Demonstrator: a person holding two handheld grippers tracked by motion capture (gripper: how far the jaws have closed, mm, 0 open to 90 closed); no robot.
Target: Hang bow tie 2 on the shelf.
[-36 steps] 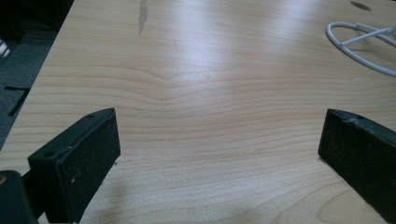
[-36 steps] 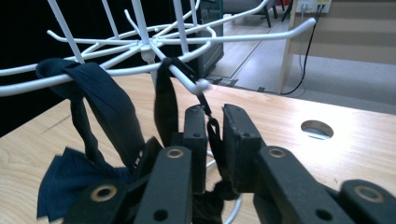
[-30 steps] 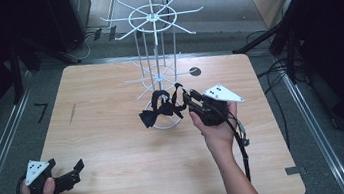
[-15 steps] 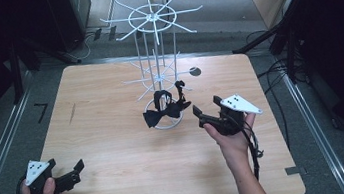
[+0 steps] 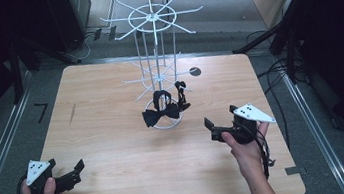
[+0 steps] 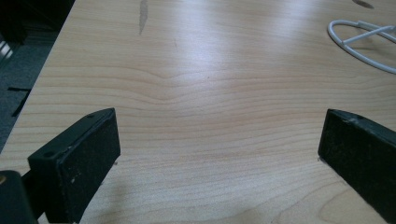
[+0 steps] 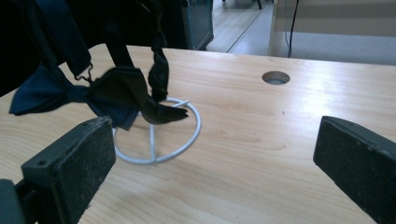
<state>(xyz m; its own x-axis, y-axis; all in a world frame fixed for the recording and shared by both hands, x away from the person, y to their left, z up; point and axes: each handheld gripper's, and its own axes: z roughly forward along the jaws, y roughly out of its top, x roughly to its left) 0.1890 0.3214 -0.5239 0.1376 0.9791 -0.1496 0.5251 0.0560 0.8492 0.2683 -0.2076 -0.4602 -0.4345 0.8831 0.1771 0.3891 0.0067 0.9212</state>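
Observation:
A white wire display rack (image 5: 155, 53) stands at the middle back of the wooden table (image 5: 116, 149). A dark bow tie (image 5: 161, 112) hangs from a lower arm over the rack's ring base (image 7: 156, 140); a second dark tie (image 5: 181, 94) hangs just to its right. In the right gripper view the bow tie (image 7: 79, 91) dangles ahead on the left. My right gripper (image 5: 213, 128) is open and empty, right of the rack base and apart from it. My left gripper (image 5: 72, 174) rests open and empty near the front left corner.
A round cable hole (image 5: 195, 71) lies in the table behind the rack's right side. A dark streak (image 5: 72, 113) marks the left of the tabletop. Metal rails and cables run along the floor on both sides.
My right gripper has let go of the ties on the rack and pulled back toward the front right, now open. The bow tie hangs free. The left gripper has stayed put.

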